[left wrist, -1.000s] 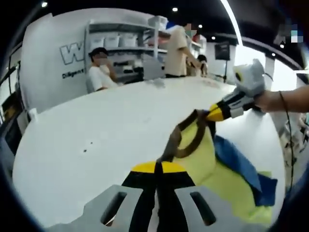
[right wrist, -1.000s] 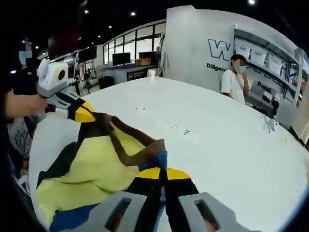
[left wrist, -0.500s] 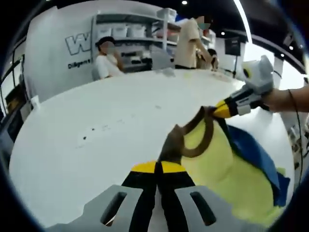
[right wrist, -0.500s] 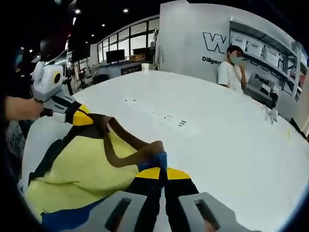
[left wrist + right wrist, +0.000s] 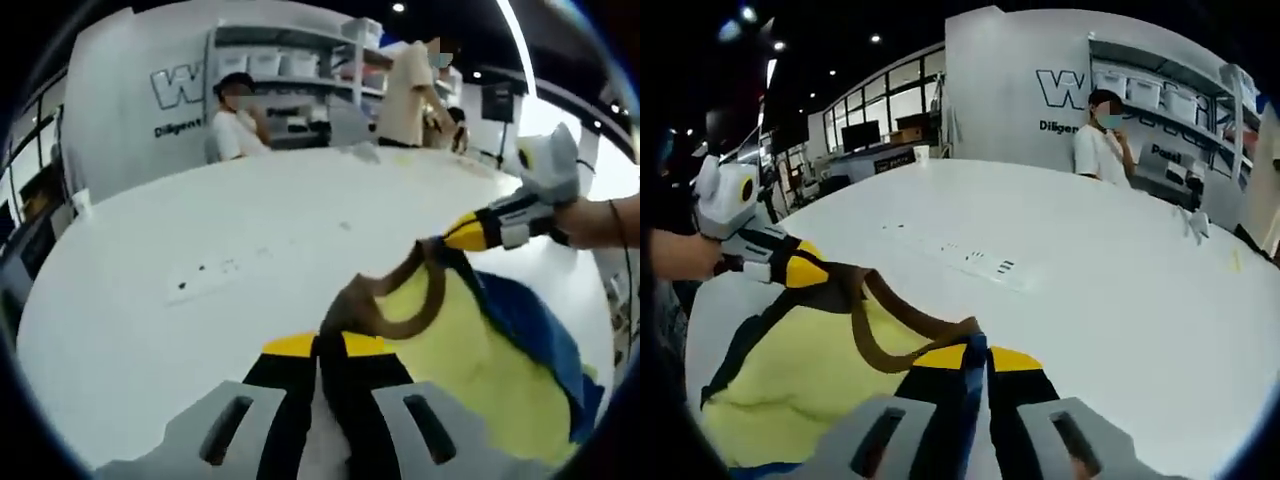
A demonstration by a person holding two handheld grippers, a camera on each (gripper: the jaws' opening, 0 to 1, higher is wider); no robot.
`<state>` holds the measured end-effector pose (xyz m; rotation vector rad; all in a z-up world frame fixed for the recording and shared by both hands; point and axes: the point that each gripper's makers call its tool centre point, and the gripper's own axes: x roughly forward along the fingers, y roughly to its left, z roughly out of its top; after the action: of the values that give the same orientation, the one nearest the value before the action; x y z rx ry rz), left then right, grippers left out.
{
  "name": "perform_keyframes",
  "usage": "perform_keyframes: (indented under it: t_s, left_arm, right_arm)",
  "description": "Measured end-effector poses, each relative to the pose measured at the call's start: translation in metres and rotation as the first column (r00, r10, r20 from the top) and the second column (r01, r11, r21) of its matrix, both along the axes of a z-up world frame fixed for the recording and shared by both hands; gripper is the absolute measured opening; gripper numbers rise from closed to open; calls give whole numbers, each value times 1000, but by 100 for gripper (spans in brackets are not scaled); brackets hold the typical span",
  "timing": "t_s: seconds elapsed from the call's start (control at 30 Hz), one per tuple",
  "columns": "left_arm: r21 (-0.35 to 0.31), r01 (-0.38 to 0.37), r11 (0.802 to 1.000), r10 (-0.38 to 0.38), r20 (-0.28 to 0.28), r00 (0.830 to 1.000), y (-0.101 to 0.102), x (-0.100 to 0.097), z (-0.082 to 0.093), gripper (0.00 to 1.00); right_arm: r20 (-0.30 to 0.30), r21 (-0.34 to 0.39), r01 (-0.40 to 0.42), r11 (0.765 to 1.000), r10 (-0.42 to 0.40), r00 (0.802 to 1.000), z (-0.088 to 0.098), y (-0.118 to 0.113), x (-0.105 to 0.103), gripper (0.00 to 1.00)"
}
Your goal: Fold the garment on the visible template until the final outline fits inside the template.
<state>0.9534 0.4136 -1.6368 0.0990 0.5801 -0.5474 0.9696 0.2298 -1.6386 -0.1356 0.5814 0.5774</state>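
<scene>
A yellow garment [image 5: 470,365] with a brown collar [image 5: 405,305] and blue sleeves [image 5: 530,320] hangs stretched between the two grippers above a white table [image 5: 180,210]. My left gripper [image 5: 330,345] is shut on one end of the collar. My right gripper [image 5: 442,240], held by a hand [image 5: 605,218], comes in from the right and pinches the other end. In the right gripper view, the right gripper [image 5: 976,350] is shut on the collar [image 5: 890,335]. There the left gripper [image 5: 825,275] grips the far end, and the yellow cloth [image 5: 800,385] sags below.
Small dark marks [image 5: 205,275] are printed on the tabletop [image 5: 1120,260]. A seated person [image 5: 238,118] and a standing person [image 5: 412,85] are beyond the far edge, before shelves [image 5: 290,70]. Open table surface stretches ahead of both grippers.
Both grippers keep their hold on the collar. Both views have shifted a little over the table, and less of the blue sleeve shows in the right gripper view.
</scene>
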Motion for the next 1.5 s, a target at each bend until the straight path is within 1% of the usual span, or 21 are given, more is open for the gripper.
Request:
perform_keyframes:
  t_s: [0.1,0.17,0.33,0.37,0.4,0.43,0.5,0.53,0.6,0.63,0.7,0.73,0.77,0.87,1.0,1.1,1.13,1.17,1.27,1.4,1.5]
  left_arm:
    - [-14,-22,1000,22,16,1000,2,-1,10,22]
    - [-33,-36,999,37,32,999,3,-3,16,30]
    - [-63,-63,996,68,83,994,10,-8,34,36]
    - [-68,-75,995,82,107,991,17,-20,43,36]
    - [-67,-78,995,85,114,990,18,-22,44,37]
    - [-67,-80,995,88,122,989,20,-24,46,39]
    - [-77,-91,993,101,142,985,27,-40,51,40]
    - [-73,-99,992,110,159,981,30,-54,56,40]
    - [-67,-105,992,115,165,980,32,-61,57,40]
    - [-63,-115,991,124,168,978,39,-75,57,40]
    - [-64,-131,989,140,172,975,46,-95,58,40]
    - [-63,-133,989,142,173,975,46,-98,58,40]
    - [-60,-139,988,148,174,974,50,-110,58,40]
    - [-64,-151,986,161,176,971,56,-129,59,41]
    - [-40,-152,988,157,184,970,54,-164,57,40]
    - [-39,-148,988,153,181,972,54,-180,55,39]
    - [-36,-147,988,151,182,972,54,-185,54,39]
    - [-27,-130,991,133,178,975,51,-205,51,39]
    - [-32,-129,991,133,159,978,50,-224,45,39]
    - [-41,-127,991,131,142,981,47,-239,42,39]
    - [-53,-132,990,137,126,982,45,-250,40,39]
  right_arm:
    - [6,12,11,1000,-11,1000,5,-2,1,8]
    - [22,27,26,999,-26,999,10,-3,-1,8]
    - [45,55,34,998,-37,998,21,-7,-8,15]
    - [71,64,27,998,-32,997,29,-9,-13,16]
    - [84,68,25,997,-31,996,32,-11,-16,16]
    - [103,74,5,997,-12,995,43,-9,-30,16]
    - [116,74,-2,997,-6,993,46,-9,-35,16]
    - [138,57,-12,998,4,990,47,-11,-43,16]
    - [143,51,-16,999,8,990,48,-12,-48,16]
    - [149,46,-32,998,25,988,50,-11,-64,15]
    - [164,35,-43,998,37,986,54,-10,-76,15]
    - [169,28,-59,998,53,984,53,-9,-83,15]
    - [177,11,-74,997,71,982,54,-8,-98,15]
    - [192,-24,-122,992,125,973,56,-4,-121,15]
    - [211,-72,-171,983,182,960,57,0,-155,15]
    - [224,-105,-209,972,228,948,57,5,-181,14]
    - [224,-107,-211,972,230,947,56,5,-184,14]
    - [217,-113,-228,967,249,944,55,7,-201,14]
    - [210,-113,-243,964,262,942,54,8,-224,14]
    - [198,-132,-265,955,287,937,50,10,-248,14]
    - [192,-147,-312,939,337,922,44,14,-274,14]
